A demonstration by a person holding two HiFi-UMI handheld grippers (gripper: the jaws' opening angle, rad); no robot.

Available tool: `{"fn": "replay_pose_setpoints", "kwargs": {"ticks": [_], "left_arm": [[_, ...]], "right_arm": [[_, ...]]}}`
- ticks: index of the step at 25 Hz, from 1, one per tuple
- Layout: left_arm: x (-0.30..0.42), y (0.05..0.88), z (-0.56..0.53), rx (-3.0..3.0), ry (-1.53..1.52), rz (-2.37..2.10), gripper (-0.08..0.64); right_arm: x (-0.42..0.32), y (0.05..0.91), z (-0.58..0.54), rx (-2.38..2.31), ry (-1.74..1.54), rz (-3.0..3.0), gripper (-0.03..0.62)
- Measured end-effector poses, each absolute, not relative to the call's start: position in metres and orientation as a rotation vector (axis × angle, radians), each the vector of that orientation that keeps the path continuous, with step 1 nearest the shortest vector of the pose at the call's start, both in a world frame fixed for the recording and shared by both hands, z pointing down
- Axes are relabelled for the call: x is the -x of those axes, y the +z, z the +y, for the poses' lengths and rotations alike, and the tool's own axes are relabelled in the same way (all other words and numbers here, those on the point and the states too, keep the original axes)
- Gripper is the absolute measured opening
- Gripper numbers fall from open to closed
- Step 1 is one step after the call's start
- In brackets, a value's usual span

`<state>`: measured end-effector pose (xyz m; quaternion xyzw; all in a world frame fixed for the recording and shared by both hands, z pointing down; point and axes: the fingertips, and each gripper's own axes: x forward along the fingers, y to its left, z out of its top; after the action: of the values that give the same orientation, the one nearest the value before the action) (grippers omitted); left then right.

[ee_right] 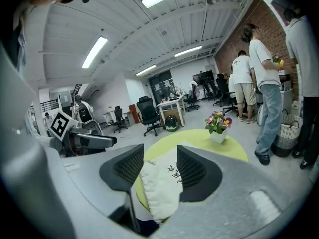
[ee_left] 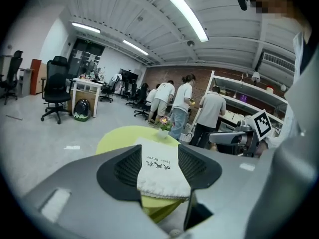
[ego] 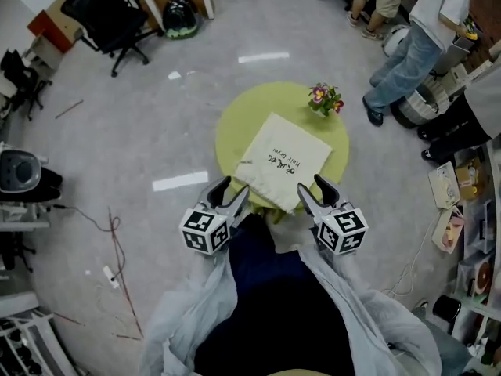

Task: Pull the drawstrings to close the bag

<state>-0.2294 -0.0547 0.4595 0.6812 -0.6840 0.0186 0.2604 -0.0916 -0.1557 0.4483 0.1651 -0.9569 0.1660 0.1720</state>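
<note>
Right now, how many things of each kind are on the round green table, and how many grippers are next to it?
cloth bag: 1
pot of flowers: 1
grippers, the left gripper and the right gripper: 2
Total: 4

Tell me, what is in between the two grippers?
The white bag's near end, lying on the yellow-green table. The head view shows it, with the left gripper on one side and the right gripper on the other.
</note>
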Motion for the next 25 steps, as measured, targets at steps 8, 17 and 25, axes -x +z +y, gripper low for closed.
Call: {"fn": "replay_pose_setpoints", "kwargs": {"ticks": [8,17,25], "left_arm": [[0.276,0.471,-0.095,-1.992,0.155,-1.672,0.227],[0.284,0.507,-0.12,-2.111,0.342,-1.368,0.227],[0.282,0.547,-0.122,-2.065,0.546,-1.178,0.232]], "right_arm": [[0.104,0.45,-0.169,-0.742,0.5,-2.675,0.203],[0.07,0.472,-0.167,-1.042,0.524,-2.533,0.201],[0.038,0.522,-0.126,-0.908,0.48,-2.393,0.202]]}}
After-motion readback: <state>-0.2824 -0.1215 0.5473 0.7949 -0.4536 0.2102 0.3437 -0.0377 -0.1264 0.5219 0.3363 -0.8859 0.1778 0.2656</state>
